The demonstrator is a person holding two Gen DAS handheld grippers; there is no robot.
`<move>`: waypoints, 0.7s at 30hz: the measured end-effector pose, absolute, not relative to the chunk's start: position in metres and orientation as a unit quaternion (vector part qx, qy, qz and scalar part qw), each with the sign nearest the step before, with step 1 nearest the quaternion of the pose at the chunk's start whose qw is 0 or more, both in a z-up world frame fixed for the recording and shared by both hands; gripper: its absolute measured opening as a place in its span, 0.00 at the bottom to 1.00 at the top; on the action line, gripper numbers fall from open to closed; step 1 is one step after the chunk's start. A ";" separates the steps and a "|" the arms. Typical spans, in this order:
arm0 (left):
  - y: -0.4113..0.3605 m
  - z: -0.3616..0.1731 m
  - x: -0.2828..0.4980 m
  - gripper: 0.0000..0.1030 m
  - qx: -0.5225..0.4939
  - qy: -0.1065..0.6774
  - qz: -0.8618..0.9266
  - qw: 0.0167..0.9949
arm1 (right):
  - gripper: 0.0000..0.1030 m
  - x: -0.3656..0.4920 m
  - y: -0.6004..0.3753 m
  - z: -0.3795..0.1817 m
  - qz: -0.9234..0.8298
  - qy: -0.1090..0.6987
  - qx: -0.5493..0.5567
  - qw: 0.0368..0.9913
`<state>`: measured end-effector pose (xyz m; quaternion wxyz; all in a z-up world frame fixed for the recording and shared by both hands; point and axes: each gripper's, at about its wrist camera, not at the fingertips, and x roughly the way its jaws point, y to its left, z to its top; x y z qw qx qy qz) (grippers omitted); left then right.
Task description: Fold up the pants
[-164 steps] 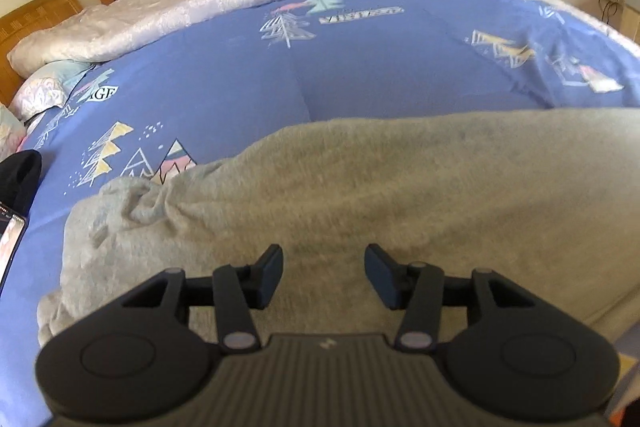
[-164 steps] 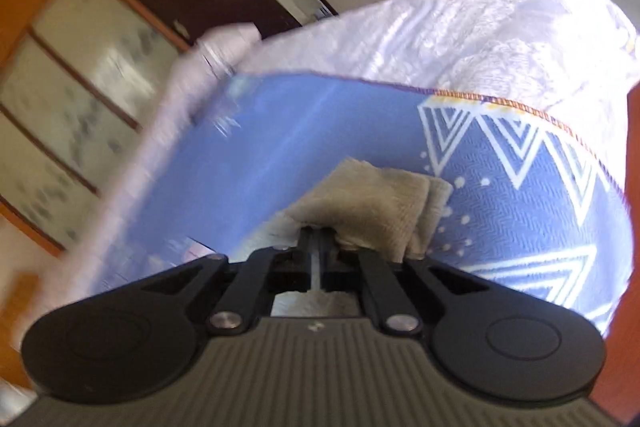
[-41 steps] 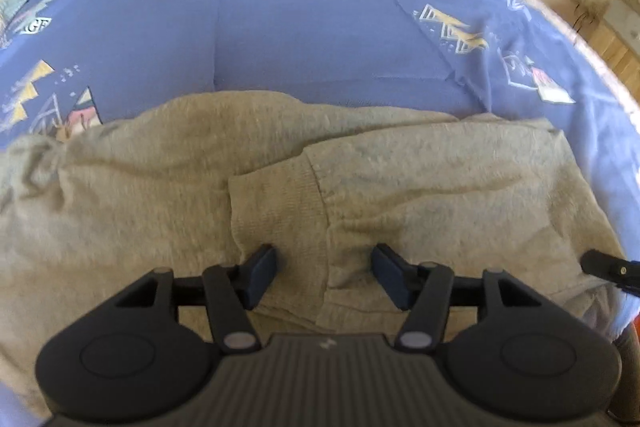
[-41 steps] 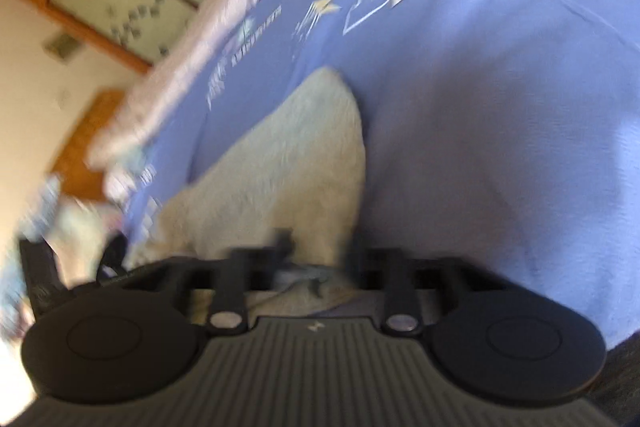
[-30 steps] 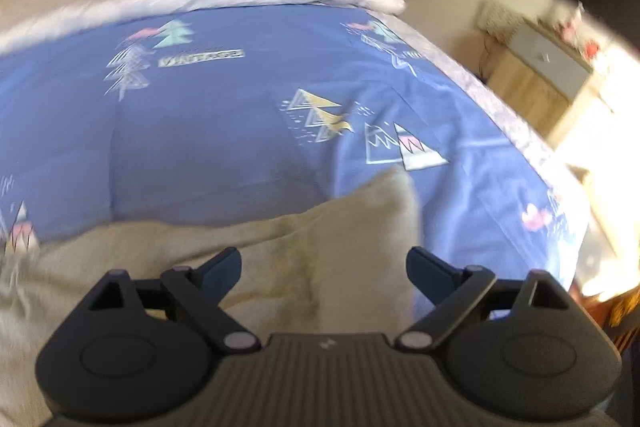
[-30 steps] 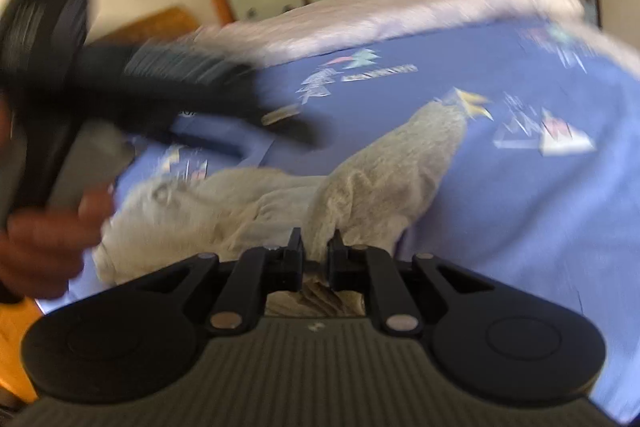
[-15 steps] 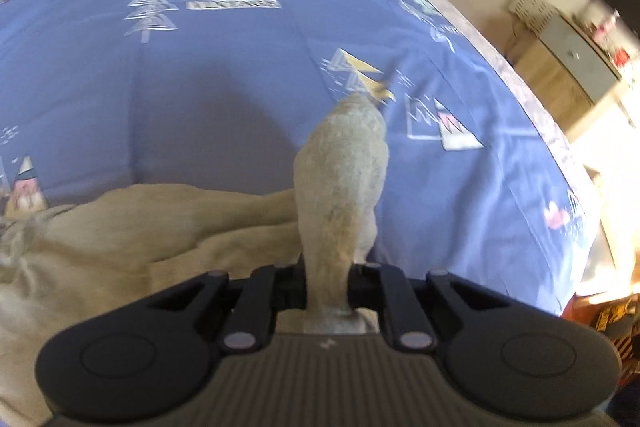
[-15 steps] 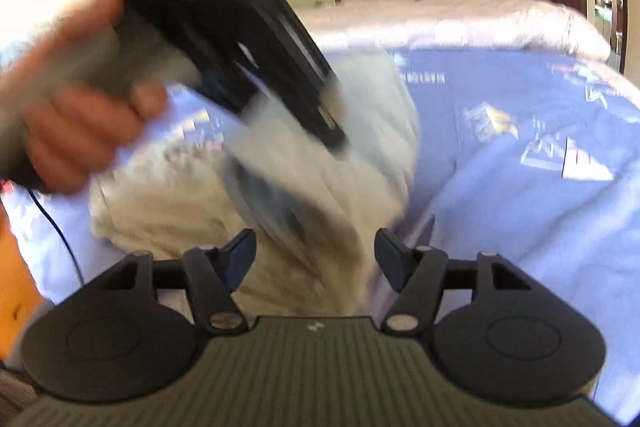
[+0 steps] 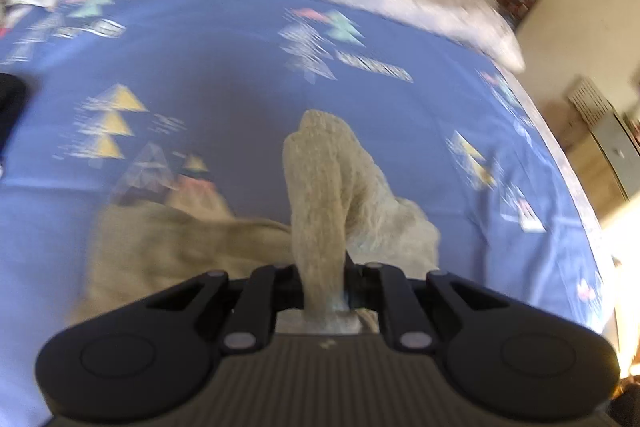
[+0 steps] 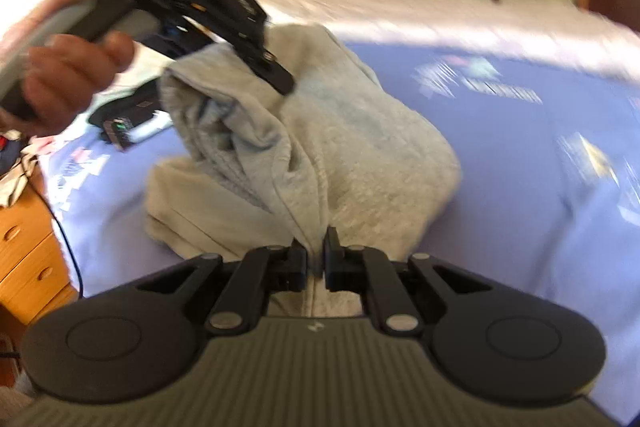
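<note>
Your right tool [image 10: 316,259] has just closed on a fold of the grey pants [image 10: 360,147]. Your left tool [image 9: 322,279] clamps another bunch, lifted above the blue bed [image 9: 224,75]. Beyond, blur smears the prints; the dark object [image 10: 128,123] is probably a phone.

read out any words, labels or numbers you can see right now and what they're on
None can be read.
Bedsheet: a printed word strip beside the tree pattern, smeared by motion blur.
Left gripper: lettering on its black body, too blurred to read.
Right gripper: small logo mark only, no text.
</note>
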<state>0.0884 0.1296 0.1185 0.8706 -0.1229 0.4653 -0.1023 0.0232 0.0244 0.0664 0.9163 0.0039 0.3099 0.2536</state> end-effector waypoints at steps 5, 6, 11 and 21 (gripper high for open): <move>0.190 0.117 0.085 0.12 -0.122 0.457 -0.041 0.880 | 0.13 0.042 0.083 0.077 0.312 0.298 -0.028 0.902; 0.200 0.109 0.086 0.16 -0.120 0.462 -0.028 0.879 | 0.14 0.048 0.091 0.075 0.323 0.298 -0.036 0.897; 0.251 0.051 0.085 0.54 -0.137 0.499 0.055 0.854 | 0.47 0.057 0.127 0.051 0.368 0.343 -0.066 0.862; 0.277 0.029 0.040 0.59 -0.230 0.465 0.018 0.854 | 0.47 0.048 0.070 0.059 0.347 0.360 0.018 0.866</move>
